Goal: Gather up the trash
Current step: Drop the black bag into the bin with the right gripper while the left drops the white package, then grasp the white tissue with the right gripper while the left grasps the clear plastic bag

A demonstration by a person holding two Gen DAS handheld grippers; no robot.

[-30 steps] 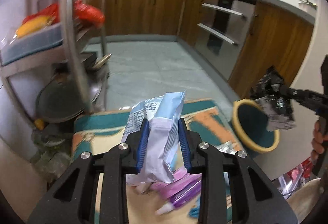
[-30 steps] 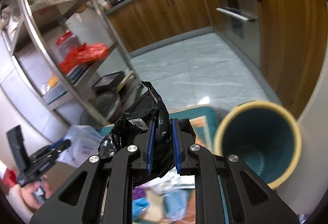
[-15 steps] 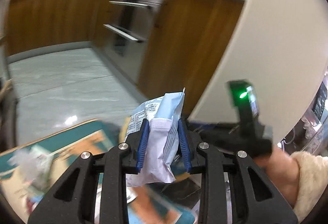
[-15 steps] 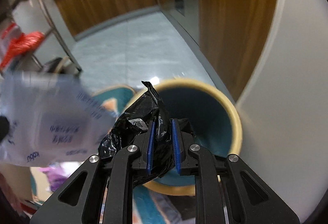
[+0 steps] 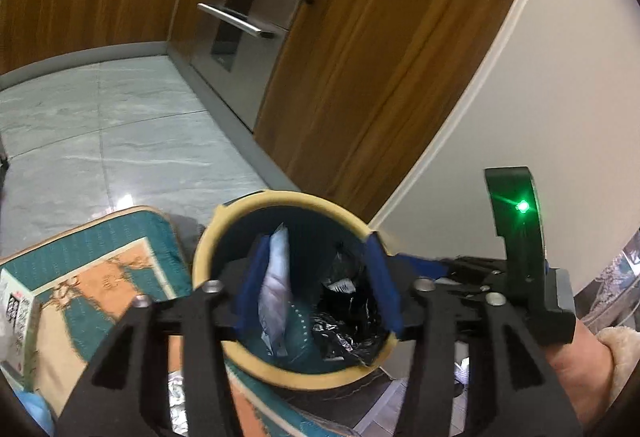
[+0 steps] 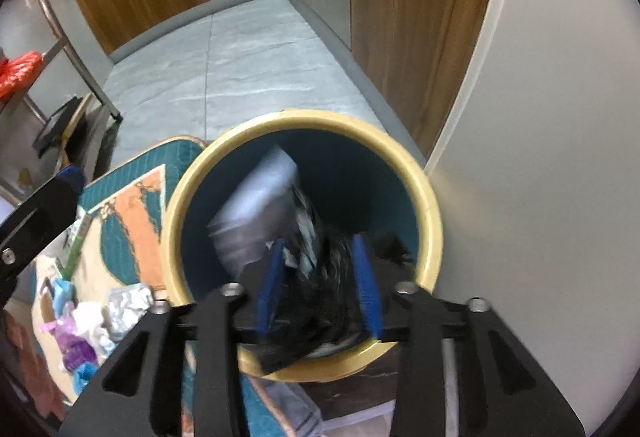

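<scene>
Left wrist view: my left gripper (image 5: 318, 287) over the bin (image 5: 208, 237), jaws just been opening, now spread; pale wrapper (image 5: 276, 289) loose between them, inside the bin mouth. Right gripper (image 6: 318, 287) also just opened, jaws apart, black plastic (image 6: 328, 289) blurred between them, unpinched, at the bin's rim. More litter (image 6: 88, 325) lies on the mat (image 6: 132, 213).

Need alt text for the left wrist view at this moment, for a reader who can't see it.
The left gripper, jaws just opened, hangs over a yellow-rimmed bin as a white wrapper drops in beside a black plastic bag. The right gripper is alongside, wooden cabinets behind.
</scene>
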